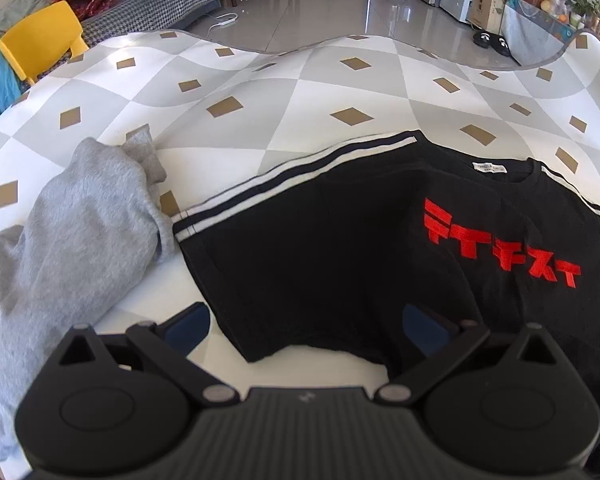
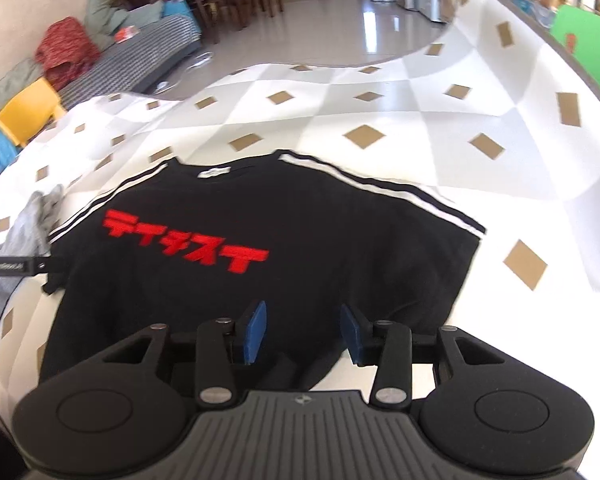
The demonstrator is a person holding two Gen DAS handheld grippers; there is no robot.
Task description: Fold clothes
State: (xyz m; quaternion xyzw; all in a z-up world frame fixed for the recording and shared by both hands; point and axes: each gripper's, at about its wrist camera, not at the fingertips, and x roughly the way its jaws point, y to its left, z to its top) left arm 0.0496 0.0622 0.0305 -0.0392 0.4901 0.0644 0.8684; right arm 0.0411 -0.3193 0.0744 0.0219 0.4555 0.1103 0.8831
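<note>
Black T-shirt (image 1: 320,248), red lettering (image 1: 500,246)

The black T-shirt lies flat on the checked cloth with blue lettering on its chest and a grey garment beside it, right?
Not quite: the lettering on the black T-shirt is red, as the left wrist view shows. The grey garment does lie beside it on the checked cloth.

Black tongs (image 1: 306,330) (image 2: 302,332) with blue pads, silver screws.

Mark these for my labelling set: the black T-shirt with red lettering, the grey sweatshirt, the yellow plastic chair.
Black T-shirt with red lettering (image 2: 300,240): right wrist view, chest panel.
Grey sweatshirt (image 1: 72,232): left wrist view, bunched sleeve.
Yellow plastic chair (image 1: 40,36): left wrist view, backrest.
</note>
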